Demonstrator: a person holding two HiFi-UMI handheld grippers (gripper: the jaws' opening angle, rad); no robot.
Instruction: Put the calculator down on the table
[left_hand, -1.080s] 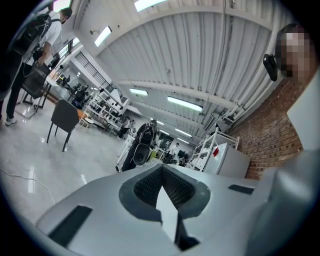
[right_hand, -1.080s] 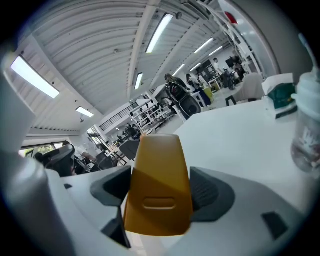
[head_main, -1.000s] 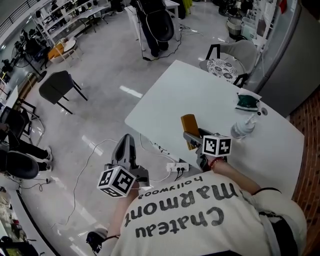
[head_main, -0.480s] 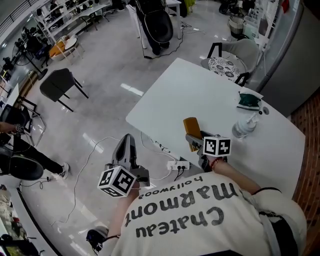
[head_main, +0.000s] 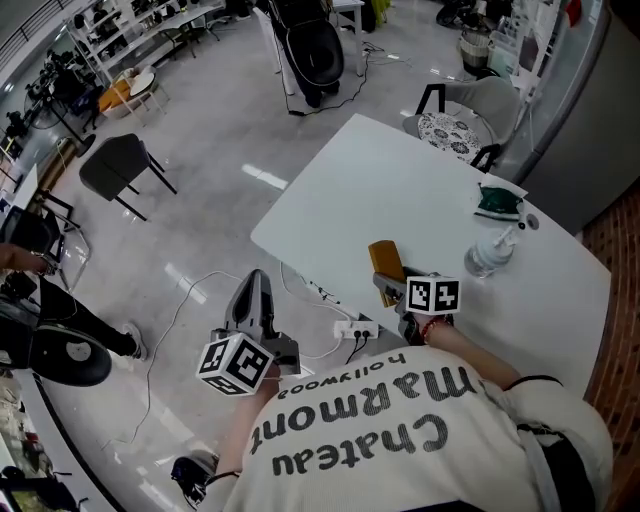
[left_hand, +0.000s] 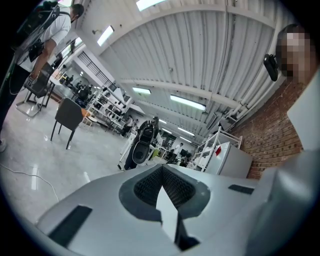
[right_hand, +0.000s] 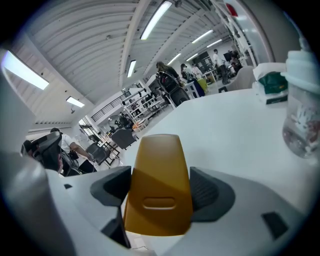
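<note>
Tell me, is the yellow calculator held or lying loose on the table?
Held: the calculator sits clamped between the jaws of the right gripper, over the table. Whether it touches the table, I cannot tell.

Legible lettering stands only on the back of the person's pale shirt (head_main: 400, 425), seen upside down in the head view: "Chateau Marmont" in large dark script, with "hollywood" in smaller letters beside it. The left hand-held gripper (head_main: 252, 285) carries a cube (head_main: 233, 363) with black-and-white square marker patterns, as does the cube (head_main: 433, 295) on the right hand-held gripper (head_main: 385, 290). These patterns are coded signs, not readable characters.
</note>
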